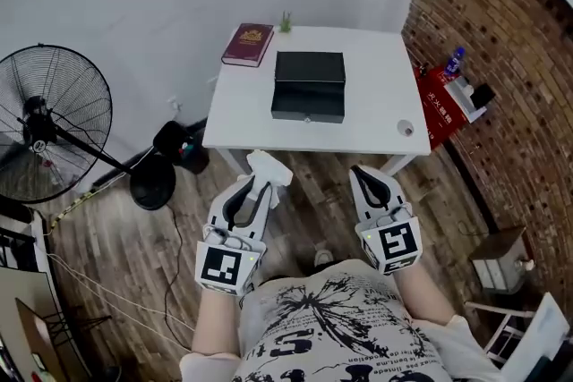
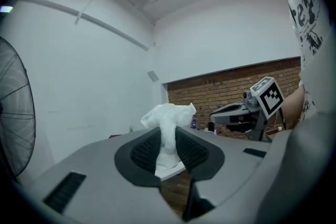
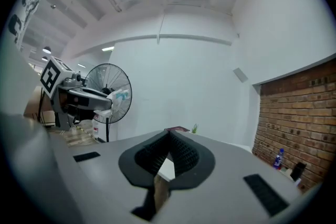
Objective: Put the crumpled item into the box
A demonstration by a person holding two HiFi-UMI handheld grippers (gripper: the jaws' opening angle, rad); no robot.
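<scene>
Two of them, side by side: the left hand-held gripper [image 1: 257,188] pinches the one crumpled tissue [image 1: 268,168], the right hand-held gripper [image 1: 362,172] has its jaws closed on nothing, and ahead of both one box [image 1: 309,86] sits on the desk [image 1: 380,76], with one book [image 1: 248,44] just beyond.

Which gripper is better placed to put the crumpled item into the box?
Left. The left gripper grips the crumpled item; the right gripper is shut and empty. The box stands ahead of both.
</scene>
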